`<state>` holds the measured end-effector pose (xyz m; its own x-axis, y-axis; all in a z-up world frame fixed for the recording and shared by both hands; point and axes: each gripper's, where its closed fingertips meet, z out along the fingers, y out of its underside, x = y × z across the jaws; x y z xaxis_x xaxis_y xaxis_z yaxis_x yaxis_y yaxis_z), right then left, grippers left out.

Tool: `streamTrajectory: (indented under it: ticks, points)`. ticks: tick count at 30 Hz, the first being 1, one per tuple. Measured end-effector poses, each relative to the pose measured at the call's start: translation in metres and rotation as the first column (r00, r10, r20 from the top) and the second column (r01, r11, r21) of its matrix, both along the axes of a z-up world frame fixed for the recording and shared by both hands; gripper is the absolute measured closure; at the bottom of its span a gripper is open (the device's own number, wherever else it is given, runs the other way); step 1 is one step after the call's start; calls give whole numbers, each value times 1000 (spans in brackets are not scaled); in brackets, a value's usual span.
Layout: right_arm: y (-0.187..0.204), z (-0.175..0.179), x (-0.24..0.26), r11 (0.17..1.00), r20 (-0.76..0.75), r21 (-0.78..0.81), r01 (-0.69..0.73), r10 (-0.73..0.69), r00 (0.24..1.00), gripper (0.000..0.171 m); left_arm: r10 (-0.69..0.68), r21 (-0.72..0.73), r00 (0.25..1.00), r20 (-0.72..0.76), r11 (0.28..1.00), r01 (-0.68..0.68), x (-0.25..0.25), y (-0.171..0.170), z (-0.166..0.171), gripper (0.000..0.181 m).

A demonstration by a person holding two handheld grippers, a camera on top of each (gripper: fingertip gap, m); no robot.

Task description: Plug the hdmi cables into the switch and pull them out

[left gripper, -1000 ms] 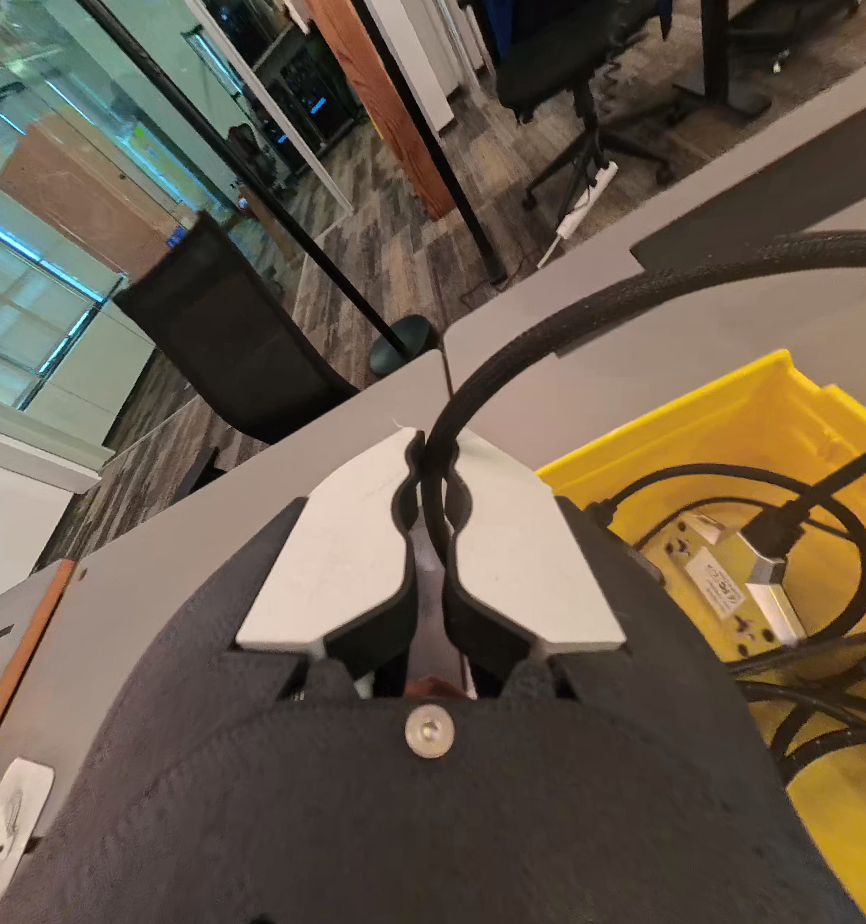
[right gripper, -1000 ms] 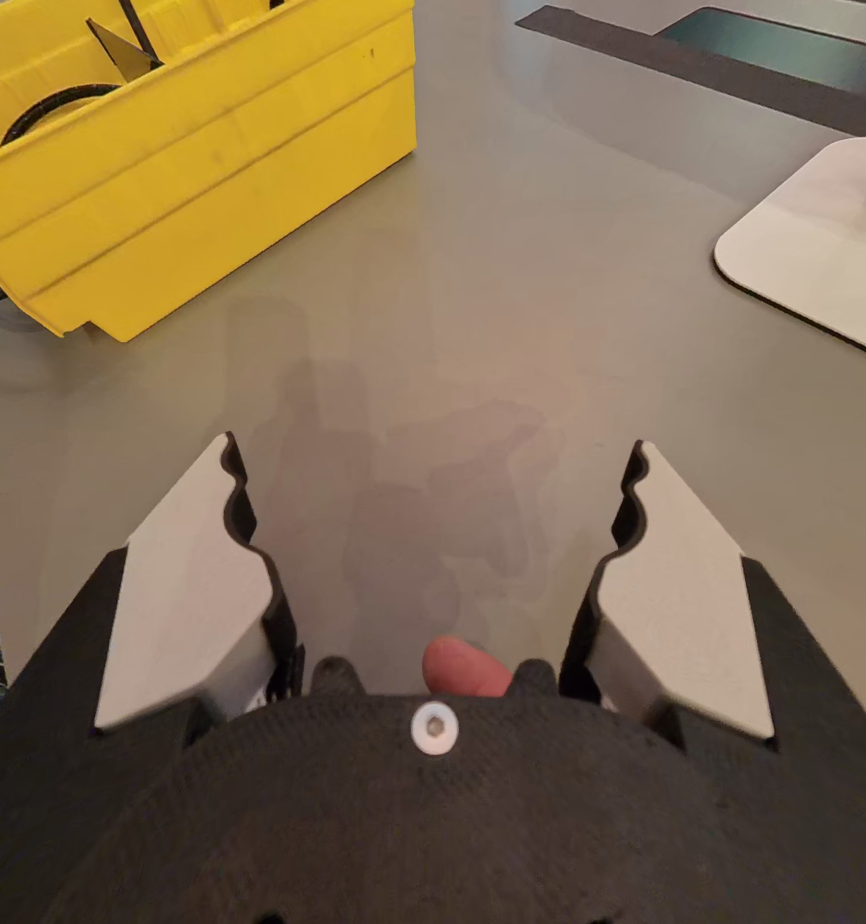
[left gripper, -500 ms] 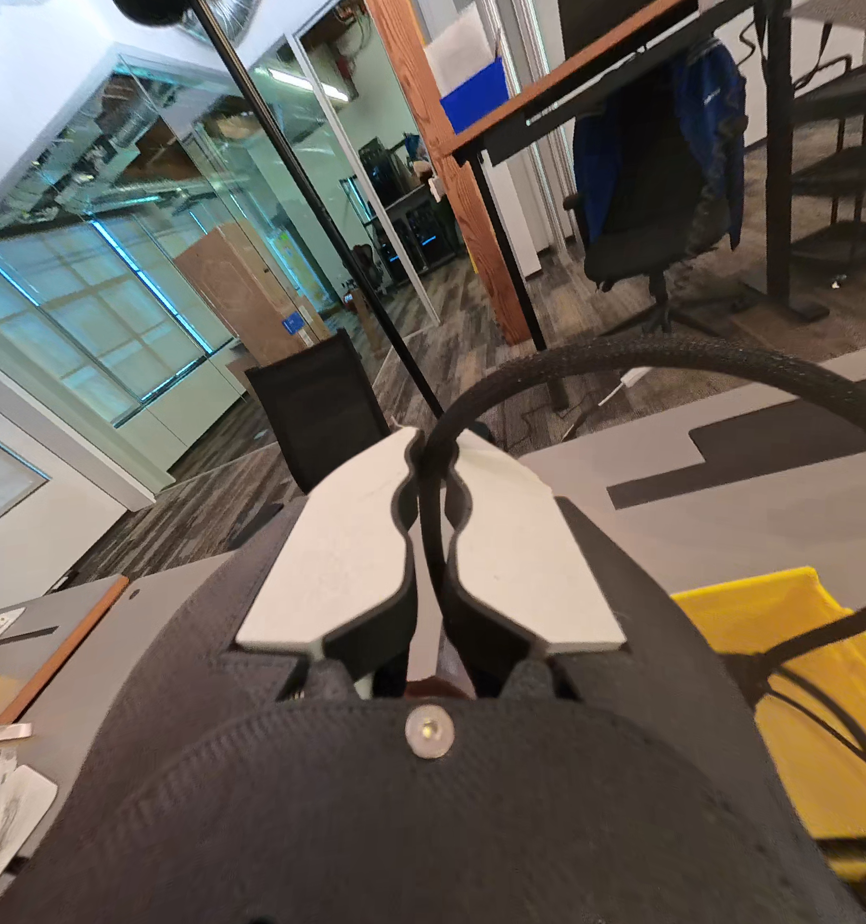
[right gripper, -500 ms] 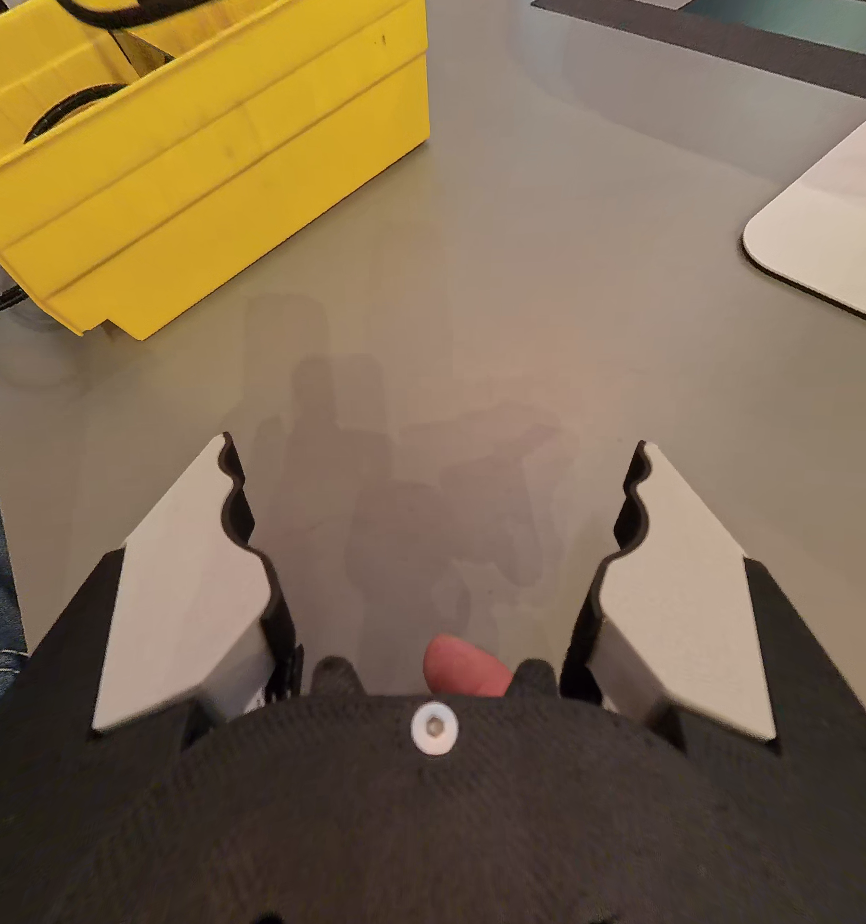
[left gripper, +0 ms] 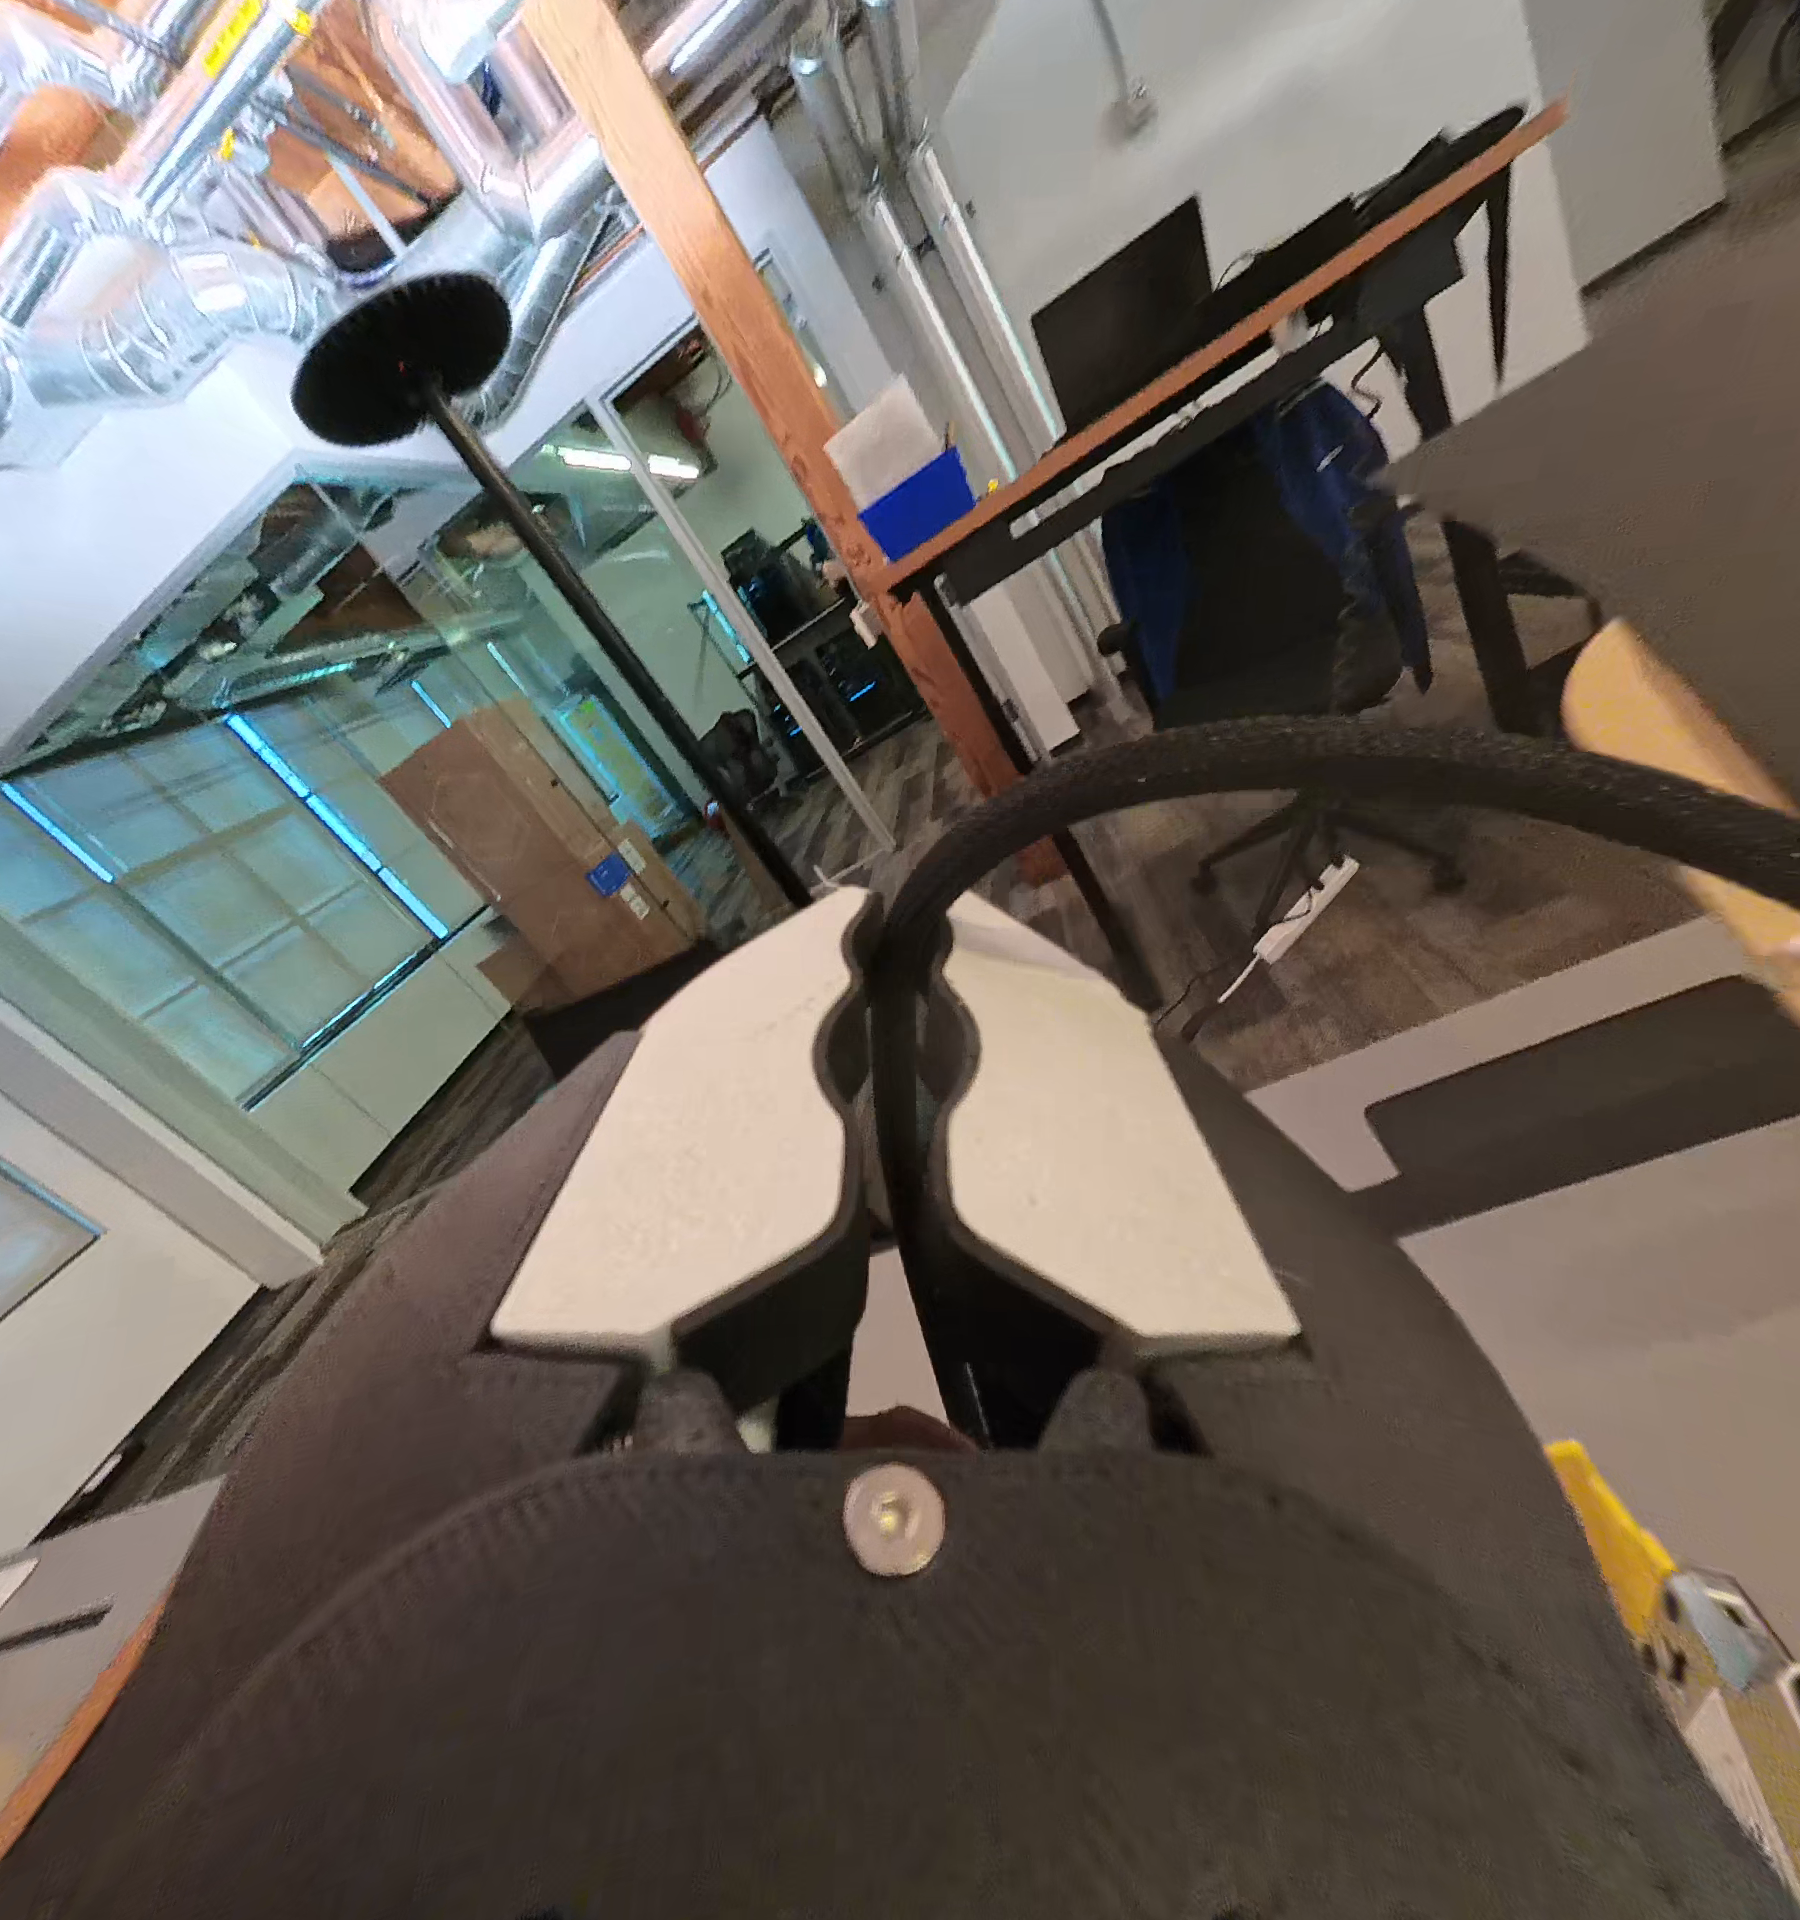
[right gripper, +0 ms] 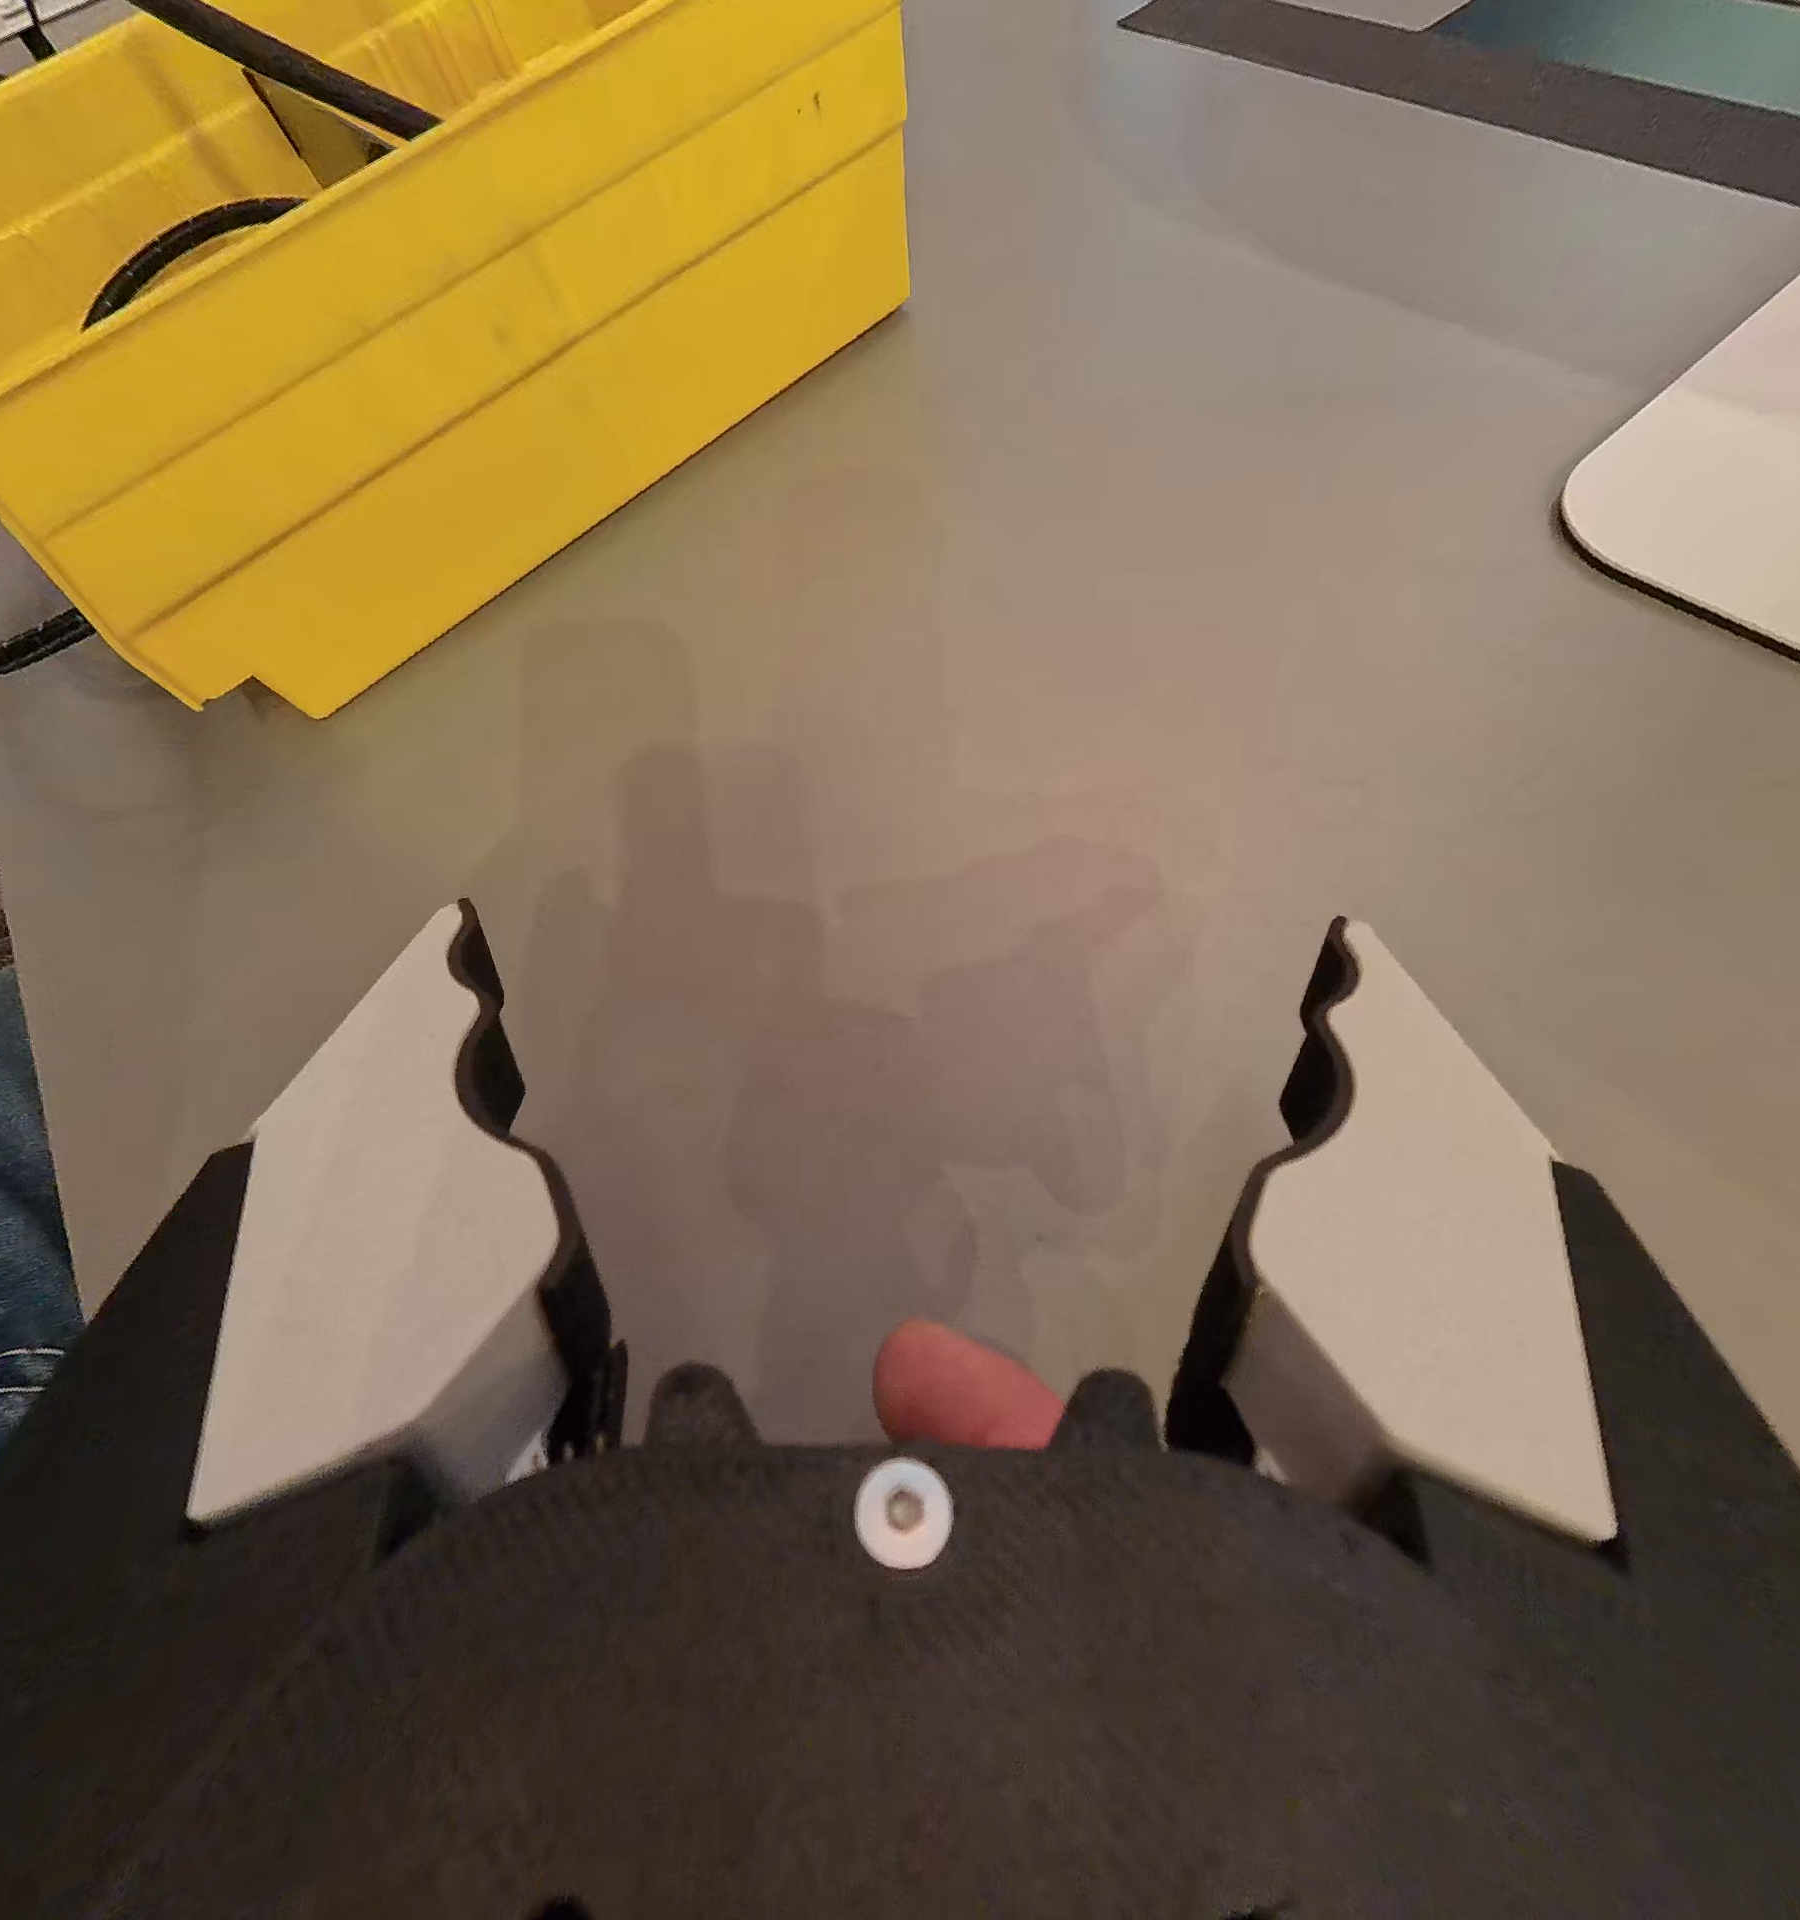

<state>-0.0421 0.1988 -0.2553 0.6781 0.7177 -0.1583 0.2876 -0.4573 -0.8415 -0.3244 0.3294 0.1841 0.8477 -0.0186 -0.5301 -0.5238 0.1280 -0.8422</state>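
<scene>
Grey desk (right gripper: pixel 1135 623): left tongs (left gripper: pixel 901 935) clamp braided cable (left gripper: pixel 1395 764); right tongs (right gripper: pixel 901 935) spread, empty.

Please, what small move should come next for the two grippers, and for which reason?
Probably bring the open right hand-held gripper, now empty over the bare table, toward the yellow bin to steady the switch. The left hand-held gripper is shut on the braided black cable, whose plug end is out of sight.

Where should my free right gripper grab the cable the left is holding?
Take the braided cable on the bare arc just beyond the left gripper, coming from above with the right gripper fingers straddling it; there it runs clear of the yellow bin.
</scene>
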Motion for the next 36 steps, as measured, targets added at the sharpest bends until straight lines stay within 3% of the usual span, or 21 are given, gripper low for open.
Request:
streamTrajectory:
  ticks: [6,14,20,30,36]
  points:
    - [2,3,3,1000,-31,-14,16,-16,999,23,-130,71,991,-16,989,130,68,-9,56,176]
    - [3,6,6,999,-66,-24,29,-30,997,22,-265,137,954,-142,949,284,179,-25,119,177]
    - [5,11,10,999,-92,-25,41,-44,995,21,-435,114,892,-120,887,448,241,-32,145,176]
    - [5,13,12,998,-119,-38,45,-49,992,20,-542,45,834,-99,835,548,298,-30,136,176]
    - [8,16,18,997,-145,-44,64,-70,987,20,-569,-85,820,-61,821,564,300,-17,76,177]
